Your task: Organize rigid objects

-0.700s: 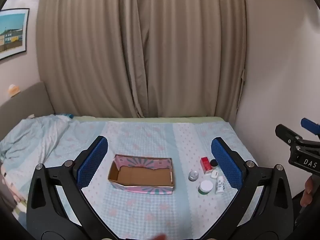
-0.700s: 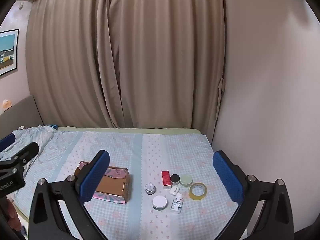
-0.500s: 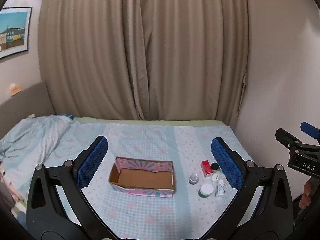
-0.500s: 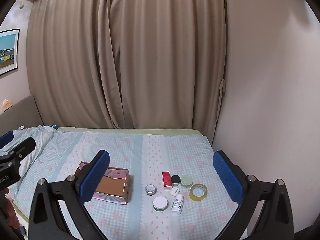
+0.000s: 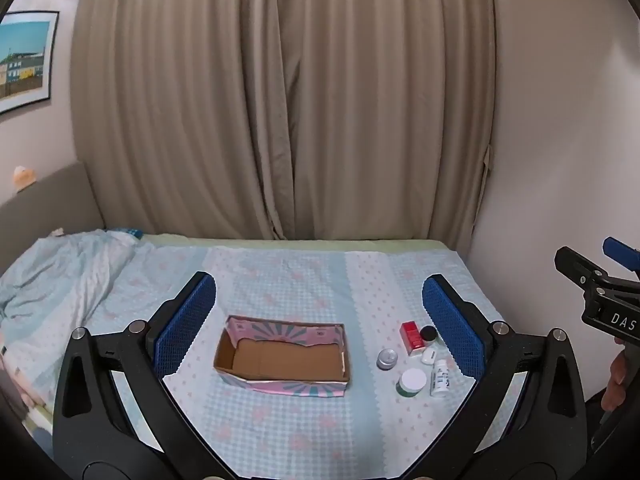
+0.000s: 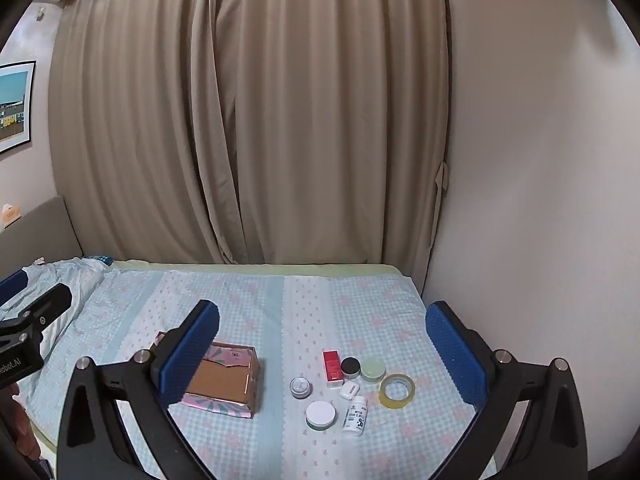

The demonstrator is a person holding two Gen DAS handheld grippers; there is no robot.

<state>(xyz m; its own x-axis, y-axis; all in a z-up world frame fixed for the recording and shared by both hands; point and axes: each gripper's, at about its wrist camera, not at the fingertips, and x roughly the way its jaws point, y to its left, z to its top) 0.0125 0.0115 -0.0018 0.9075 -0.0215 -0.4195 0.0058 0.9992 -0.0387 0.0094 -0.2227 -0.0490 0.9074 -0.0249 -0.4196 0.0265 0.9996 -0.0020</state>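
An open pink and teal cardboard box (image 5: 283,356) (image 6: 224,385) lies empty on the bed. To its right sits a cluster of small items: a red box (image 5: 412,336) (image 6: 332,365), a black-lidded jar (image 6: 349,366), a green jar (image 6: 373,369), a silver tin (image 5: 387,359) (image 6: 300,387), a white-lidded jar (image 5: 412,381) (image 6: 320,414), a white pill bottle (image 5: 440,378) (image 6: 355,415), a small white case (image 6: 349,391) and a tape roll (image 6: 396,390). My left gripper (image 5: 318,320) hovers open above the box. My right gripper (image 6: 322,344) hovers open above the cluster. Both hold nothing.
The bed (image 5: 280,272) has a light blue checked sheet with a rumpled blanket (image 5: 60,268) at its left. Beige curtains (image 5: 280,100) hang behind it and a wall (image 6: 540,200) closes the right side. A framed picture (image 5: 24,60) hangs at upper left.
Both views have shifted slightly, with the box and items sitting a little lower in the left wrist view. Nothing was grasped or moved.
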